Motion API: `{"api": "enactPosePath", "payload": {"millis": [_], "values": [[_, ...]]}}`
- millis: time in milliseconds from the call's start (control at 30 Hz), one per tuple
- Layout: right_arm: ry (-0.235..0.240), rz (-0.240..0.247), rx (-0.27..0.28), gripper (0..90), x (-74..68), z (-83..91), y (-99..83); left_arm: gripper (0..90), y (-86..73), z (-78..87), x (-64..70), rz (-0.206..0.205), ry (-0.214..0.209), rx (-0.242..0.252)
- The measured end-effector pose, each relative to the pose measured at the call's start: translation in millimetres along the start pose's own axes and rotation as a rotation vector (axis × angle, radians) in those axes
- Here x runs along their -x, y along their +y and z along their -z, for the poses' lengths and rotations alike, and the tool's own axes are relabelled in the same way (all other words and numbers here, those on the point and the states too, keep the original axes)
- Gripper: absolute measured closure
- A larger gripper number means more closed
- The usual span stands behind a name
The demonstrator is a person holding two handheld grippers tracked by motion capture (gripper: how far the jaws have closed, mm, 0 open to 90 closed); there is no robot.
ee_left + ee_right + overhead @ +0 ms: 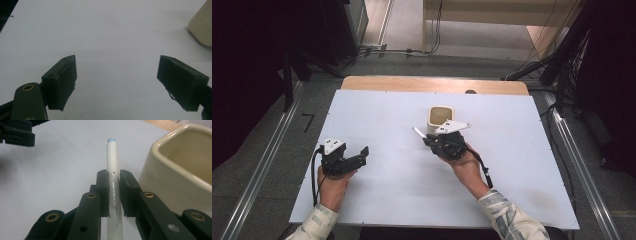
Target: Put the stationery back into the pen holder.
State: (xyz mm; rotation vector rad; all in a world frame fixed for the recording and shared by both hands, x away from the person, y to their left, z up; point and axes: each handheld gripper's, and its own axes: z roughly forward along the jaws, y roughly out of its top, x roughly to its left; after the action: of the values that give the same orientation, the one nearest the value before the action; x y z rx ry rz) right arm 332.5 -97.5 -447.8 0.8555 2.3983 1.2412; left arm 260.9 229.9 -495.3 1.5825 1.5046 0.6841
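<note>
A white pen (113,167) with a pale blue tip is clamped between the jaws of my right gripper (113,176), which is shut on it. In the high view the pen (419,132) sticks out to the left of the right gripper (430,140), just in front of a cream square cup (440,117). The cup's (180,170) open top stands close on the right in the right gripper view. My left gripper (364,152) rests at the table's left with its jaws wide apart and nothing between them (117,75).
The white tabletop (512,165) lies on a wooden table (412,83). The cream cup's corner (201,27) shows at the right edge of the left gripper view. Cables and dark stands line the floor beyond and beside the table.
</note>
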Motion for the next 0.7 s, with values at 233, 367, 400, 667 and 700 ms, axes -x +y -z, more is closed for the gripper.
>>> {"api": "enactPosePath", "payload": {"millis": [233, 367, 400, 667, 700], "values": [[-0.002, -0.005, 0.031, 76.2, 0.9, 4.6, 11.7, 16.7, -0.3, 0.2, 0.2, 0.002, -0.002, 0.001], [-0.002, -0.003, 0.032, 76.2, 1.6, 4.2, 15.0, 16.7, -0.2, 0.7, -0.6, 0.003, 0.0, 0.001], [-0.002, -0.005, 0.033, 76.2, 1.6, 3.9, 15.6, 16.7, -0.2, 0.7, -0.6, 0.004, 0.0, 0.001], [-0.004, -0.001, 0.043, 76.2, 1.8, 4.8, 20.4, 16.7, -0.2, 0.6, -0.1, 0.001, -0.001, 0.001], [-0.005, 0.004, 0.045, 76.2, 2.6, 4.9, 21.3, 16.7, -0.2, 0.7, -0.3, 0.0, -0.002, 0.0]]}}
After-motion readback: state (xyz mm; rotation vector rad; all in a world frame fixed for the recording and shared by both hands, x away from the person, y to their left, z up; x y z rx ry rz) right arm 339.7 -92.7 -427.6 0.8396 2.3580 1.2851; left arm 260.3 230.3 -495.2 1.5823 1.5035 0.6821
